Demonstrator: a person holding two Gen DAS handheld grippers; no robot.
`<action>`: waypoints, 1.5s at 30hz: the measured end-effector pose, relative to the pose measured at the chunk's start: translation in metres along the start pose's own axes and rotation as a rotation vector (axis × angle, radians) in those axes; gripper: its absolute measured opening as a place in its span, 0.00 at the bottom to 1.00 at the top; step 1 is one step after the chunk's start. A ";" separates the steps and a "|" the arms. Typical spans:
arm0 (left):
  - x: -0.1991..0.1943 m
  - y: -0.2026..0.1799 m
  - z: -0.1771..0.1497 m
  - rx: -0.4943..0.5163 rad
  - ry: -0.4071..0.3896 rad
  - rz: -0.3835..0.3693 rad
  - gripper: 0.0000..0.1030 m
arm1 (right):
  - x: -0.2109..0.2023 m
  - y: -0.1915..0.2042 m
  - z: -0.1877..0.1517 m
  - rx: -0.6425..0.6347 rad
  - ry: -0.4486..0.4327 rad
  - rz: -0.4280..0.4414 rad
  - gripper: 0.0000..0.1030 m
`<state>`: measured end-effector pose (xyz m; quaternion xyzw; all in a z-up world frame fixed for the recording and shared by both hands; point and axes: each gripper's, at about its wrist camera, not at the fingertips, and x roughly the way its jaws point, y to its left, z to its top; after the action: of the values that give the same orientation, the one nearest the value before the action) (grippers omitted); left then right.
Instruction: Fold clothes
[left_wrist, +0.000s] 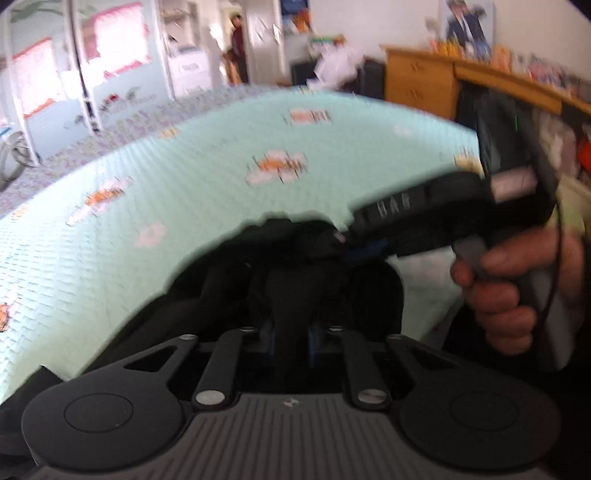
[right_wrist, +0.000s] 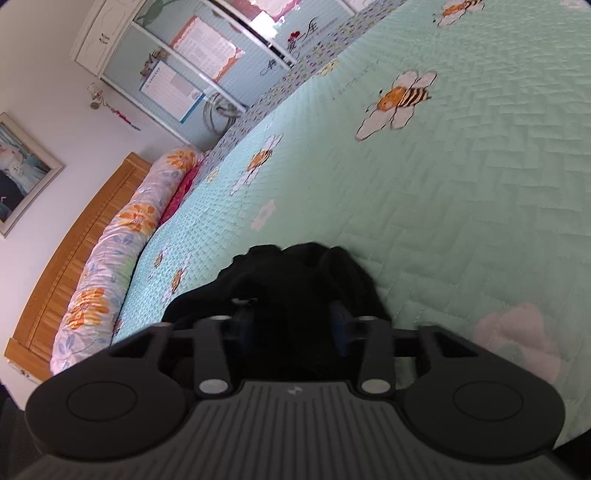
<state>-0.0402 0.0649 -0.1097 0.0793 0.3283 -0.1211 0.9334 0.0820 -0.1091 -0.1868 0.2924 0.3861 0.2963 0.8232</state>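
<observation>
A black garment (left_wrist: 288, 266) is bunched up in front of both grippers, over a mint-green quilted bedspread (left_wrist: 207, 177) with bee and flower patterns. My left gripper (left_wrist: 290, 314) is shut on the black cloth, which fills the gap between its blue pads. My right gripper shows in the left wrist view (left_wrist: 343, 240), coming in from the right with a hand on its grip, its tips in the same bunch of cloth. In the right wrist view my right gripper (right_wrist: 291, 317) is shut on the black garment (right_wrist: 295, 280), held above the bedspread (right_wrist: 461, 177).
A wooden headboard (right_wrist: 62, 258) and a floral rolled quilt (right_wrist: 122, 243) lie at the left of the bed. A wooden dresser (left_wrist: 421, 81) stands beyond the bed's far right. White cupboards (left_wrist: 110, 74) line the back wall.
</observation>
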 end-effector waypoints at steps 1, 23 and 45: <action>-0.011 0.005 0.005 -0.033 -0.034 -0.005 0.11 | -0.006 -0.001 0.003 0.008 -0.033 0.006 0.18; -0.092 -0.008 0.020 0.036 -0.114 -0.072 0.64 | -0.046 -0.014 0.010 0.075 -0.050 0.062 0.65; -0.052 0.012 0.050 -0.057 -0.140 0.053 0.02 | -0.037 -0.008 -0.006 0.137 -0.017 0.167 0.23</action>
<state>-0.0467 0.0746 -0.0377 0.0527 0.2632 -0.0924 0.9589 0.0593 -0.1393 -0.1783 0.3817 0.3728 0.3345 0.7768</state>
